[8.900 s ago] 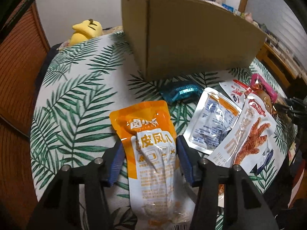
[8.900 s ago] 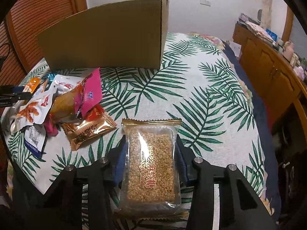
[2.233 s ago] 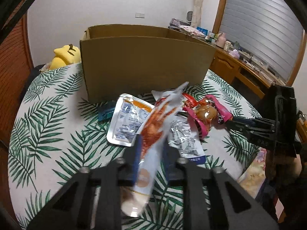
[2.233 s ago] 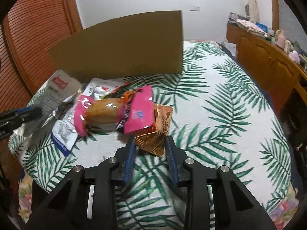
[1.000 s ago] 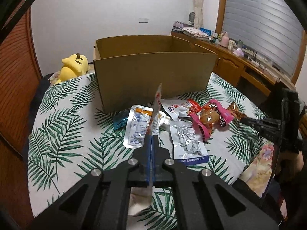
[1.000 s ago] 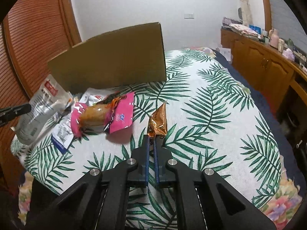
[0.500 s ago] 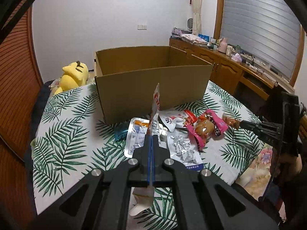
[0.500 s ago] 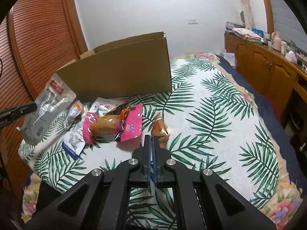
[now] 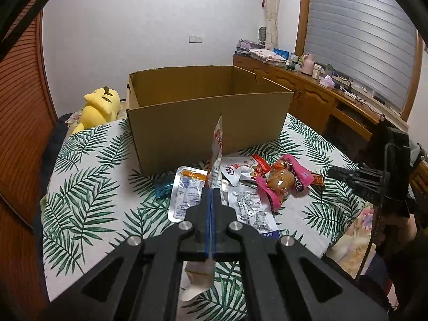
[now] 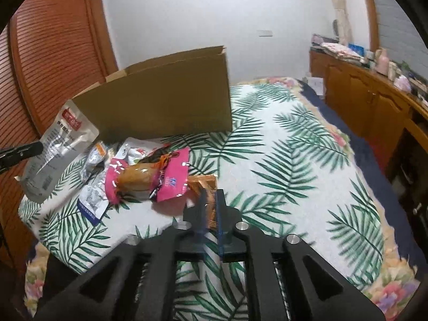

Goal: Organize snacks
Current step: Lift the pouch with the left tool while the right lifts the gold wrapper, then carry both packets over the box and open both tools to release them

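Observation:
My left gripper [image 9: 211,195] is shut on a flat silver snack pouch [image 9: 217,149], held edge-on above the table in front of the open cardboard box [image 9: 206,117]; the pouch shows flat in the right wrist view [image 10: 57,149]. My right gripper [image 10: 211,200] holds the small orange-gold snack packet [image 10: 204,187] between its slightly parted jaws, low over the table beside the pink-wrapped snack [image 10: 149,176]. Loose packets [image 9: 248,203] lie on the leaf-print tablecloth [image 9: 88,187] before the box [image 10: 165,99].
A yellow plush toy [image 9: 99,104] sits behind the box's left side. A wooden sideboard [image 10: 374,99] with clutter runs along the right wall. A wooden louvred door [image 10: 53,61] stands at the left. The right gripper shows at the table's right edge [image 9: 374,182].
Both grippers have risen and pulled back a little with their packets. The right gripper's jaws have parted slightly around the orange-gold packet, which now lies flatter.

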{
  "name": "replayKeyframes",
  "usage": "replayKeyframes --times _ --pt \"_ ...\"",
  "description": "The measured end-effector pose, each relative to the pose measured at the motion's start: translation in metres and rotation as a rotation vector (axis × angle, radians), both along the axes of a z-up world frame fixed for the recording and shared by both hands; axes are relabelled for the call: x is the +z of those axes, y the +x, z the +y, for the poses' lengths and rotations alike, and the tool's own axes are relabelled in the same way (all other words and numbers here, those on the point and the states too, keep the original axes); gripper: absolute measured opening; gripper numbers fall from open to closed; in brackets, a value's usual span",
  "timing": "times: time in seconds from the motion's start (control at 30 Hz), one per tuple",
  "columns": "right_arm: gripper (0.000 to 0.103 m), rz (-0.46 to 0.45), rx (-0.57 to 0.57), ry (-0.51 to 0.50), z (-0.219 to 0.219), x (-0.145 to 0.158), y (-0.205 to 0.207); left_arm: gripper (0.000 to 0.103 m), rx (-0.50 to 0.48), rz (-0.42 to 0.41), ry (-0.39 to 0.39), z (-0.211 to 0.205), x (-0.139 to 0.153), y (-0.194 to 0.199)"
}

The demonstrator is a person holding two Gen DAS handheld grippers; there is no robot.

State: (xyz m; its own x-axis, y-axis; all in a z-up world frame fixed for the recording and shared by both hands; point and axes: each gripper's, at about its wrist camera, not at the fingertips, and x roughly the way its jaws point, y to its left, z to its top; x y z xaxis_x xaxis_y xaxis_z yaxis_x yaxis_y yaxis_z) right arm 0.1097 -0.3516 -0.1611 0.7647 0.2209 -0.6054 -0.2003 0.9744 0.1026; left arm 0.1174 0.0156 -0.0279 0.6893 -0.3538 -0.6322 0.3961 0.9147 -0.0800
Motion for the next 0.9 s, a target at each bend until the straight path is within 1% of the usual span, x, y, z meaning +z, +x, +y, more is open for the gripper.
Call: replayKeyframes --times 0.03,0.07,0.1,0.23,0.27,0.43,0.47,0.5,0.53,0.63,0.73,0.9 --pt "0.053 -0.002 0.005 -0.002 0.001 -0.001 0.002 0.000 0.000 0.001 -0.001 0.000 0.000 0.000" --pt "0.058 -0.004 0.019 0.002 0.003 -0.002 0.004 0.000 0.000 0.001 -0.003 0.000 0.000 0.000" --pt "0.057 0.009 0.027 -0.007 0.006 -0.004 0.008 0.000 0.001 0.002 -0.003 0.000 0.000 0.000" --pt "0.037 0.054 0.038 -0.114 0.018 -0.016 0.020 0.000 0.000 0.001 0.005 0.000 0.000 -0.002" --pt "0.035 0.064 0.040 -0.127 0.019 -0.019 0.022 0.000 -0.001 0.000 0.004 0.001 0.001 -0.002" --pt "0.034 0.083 0.032 -0.158 0.015 -0.026 0.036 0.000 0.003 0.003 0.003 0.005 0.000 -0.001" --pt "0.026 0.087 0.035 -0.163 0.015 -0.025 0.038 0.000 0.004 0.004 0.000 0.005 0.000 -0.001" --pt "0.021 0.088 0.041 -0.172 0.015 -0.025 0.039 0.000 0.004 0.004 -0.002 0.005 0.000 -0.001" --pt "0.019 0.092 0.050 -0.178 0.015 -0.025 0.039 0.000 0.004 0.004 -0.003 0.005 0.000 0.000" --pt "0.017 0.102 0.067 -0.167 0.013 -0.023 0.038 0.000 0.007 -0.006 -0.008 0.004 0.003 0.000" --pt "0.017 0.090 0.056 -0.141 0.007 -0.019 0.033 0.000 0.004 -0.018 -0.017 0.003 0.009 -0.001" --pt "0.017 0.044 0.039 -0.100 -0.002 0.002 0.022 0.000 -0.004 -0.044 -0.028 0.002 0.024 -0.001"
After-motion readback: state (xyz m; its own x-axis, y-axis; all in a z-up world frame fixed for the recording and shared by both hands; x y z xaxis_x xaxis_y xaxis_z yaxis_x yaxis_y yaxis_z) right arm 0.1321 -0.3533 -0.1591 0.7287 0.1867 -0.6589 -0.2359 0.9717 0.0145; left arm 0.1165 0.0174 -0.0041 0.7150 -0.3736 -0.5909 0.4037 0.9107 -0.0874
